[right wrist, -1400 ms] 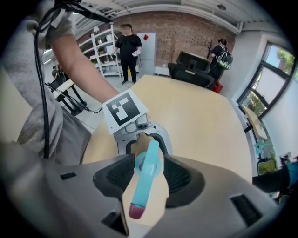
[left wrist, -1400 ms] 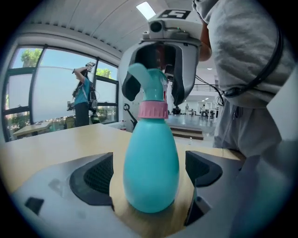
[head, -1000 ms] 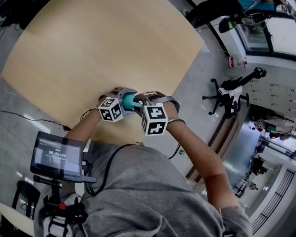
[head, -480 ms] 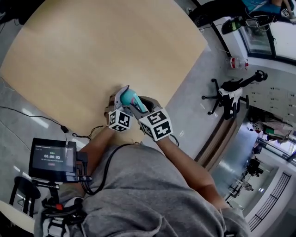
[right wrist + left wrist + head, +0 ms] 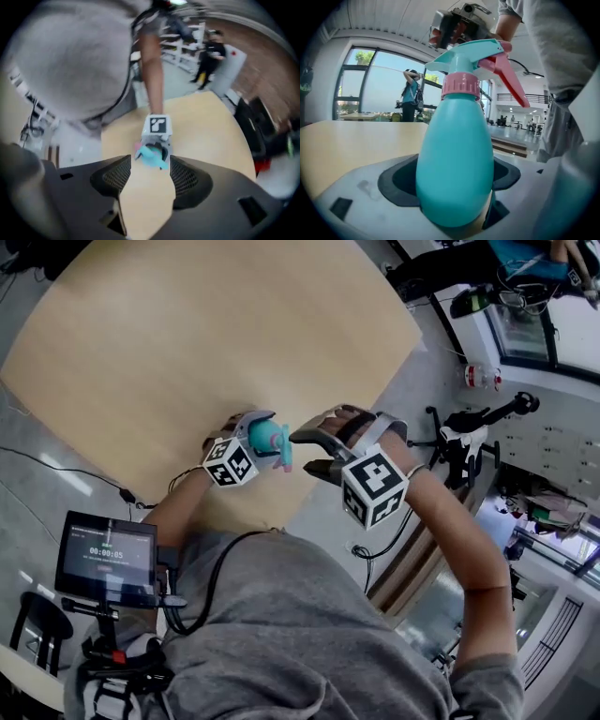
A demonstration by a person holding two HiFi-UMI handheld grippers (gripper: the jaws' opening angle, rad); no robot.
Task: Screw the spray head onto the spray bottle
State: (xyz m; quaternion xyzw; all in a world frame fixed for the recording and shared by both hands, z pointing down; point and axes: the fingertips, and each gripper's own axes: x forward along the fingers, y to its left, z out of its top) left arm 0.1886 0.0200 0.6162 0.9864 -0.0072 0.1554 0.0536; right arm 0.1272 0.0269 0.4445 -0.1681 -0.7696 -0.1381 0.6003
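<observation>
A teal spray bottle [image 5: 268, 439] is held level over the near edge of the wooden table [image 5: 206, 334], with my left gripper [image 5: 260, 435] shut on its body. In the left gripper view the bottle [image 5: 454, 164] fills the gap between the dark pads [image 5: 401, 180], and the teal spray head [image 5: 476, 58], with its pink collar and trigger, sits on its neck. My right gripper [image 5: 307, 452] is a short way to the right of the bottle. Its jaws have just been opening and nothing is between them. The right gripper view [image 5: 147, 180] looks along them at the bottle [image 5: 151, 156].
A small monitor on a stand [image 5: 105, 557] is at my lower left. An office chair [image 5: 464, 432] stands on the floor beyond the table's right edge. A person [image 5: 410, 96] stands by the far windows.
The right gripper was against the spray head; now it has let go, opened and drawn away to the right. The left gripper with the bottle has rolled a little.
</observation>
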